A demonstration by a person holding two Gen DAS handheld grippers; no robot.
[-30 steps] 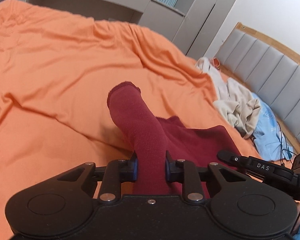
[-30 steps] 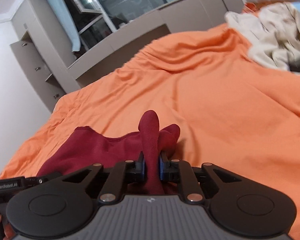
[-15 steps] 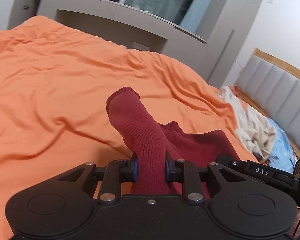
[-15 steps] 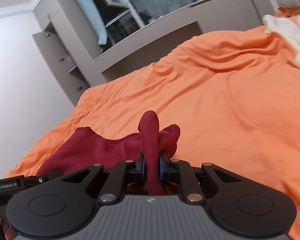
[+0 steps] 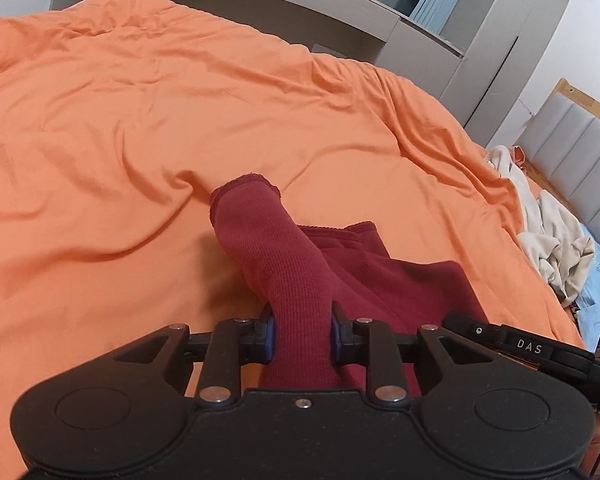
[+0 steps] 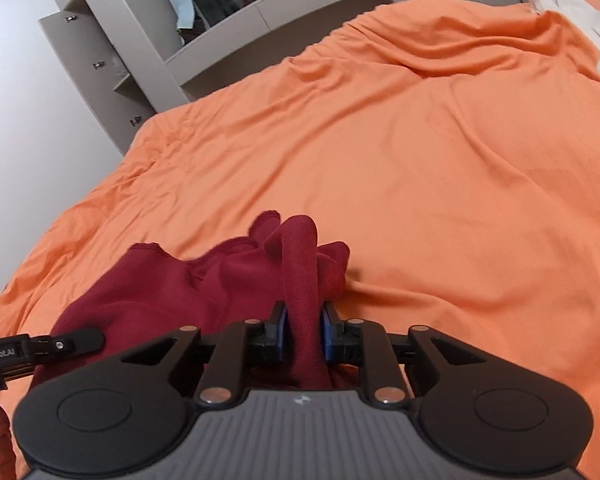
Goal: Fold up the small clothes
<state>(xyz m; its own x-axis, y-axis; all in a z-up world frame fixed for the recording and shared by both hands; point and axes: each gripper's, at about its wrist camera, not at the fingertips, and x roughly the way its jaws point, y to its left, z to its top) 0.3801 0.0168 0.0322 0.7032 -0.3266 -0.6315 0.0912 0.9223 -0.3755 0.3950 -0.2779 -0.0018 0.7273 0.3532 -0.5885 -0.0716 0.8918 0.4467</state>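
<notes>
Maroon garment (image 5: 384, 280), one piece of ribbed knit, lies bunched on the orange bed cover (image 5: 140, 120) and is caught at two places, one by each of the two grippers. In the left gripper (image 5: 302, 334) a thick tube of the cloth, ending in a hemmed cuff, runs up between the two blue pads (image 5: 269, 338), which touch it on both sides while the jaws are easing apart. In the right gripper (image 6: 302, 334) a narrower upright fold of the same cloth stands between its own pair of blue pads (image 6: 281, 334), and those jaws too are opening, with the fabric between them and the pads against its sides. From each grip the rest of the garment spreads flat toward the other gripper, whose black handle shows at the edge of each wrist view. Around it the cover lies wrinkled across the whole bed. Toward the padded grey headboard (image 5: 572, 144) sits one loose heap of cream clothes (image 5: 548, 236) with a pale blue piece (image 5: 596, 296) beside it. Beyond the far edge of the bed stand grey cabinets (image 6: 112, 52) under a dark window.
</notes>
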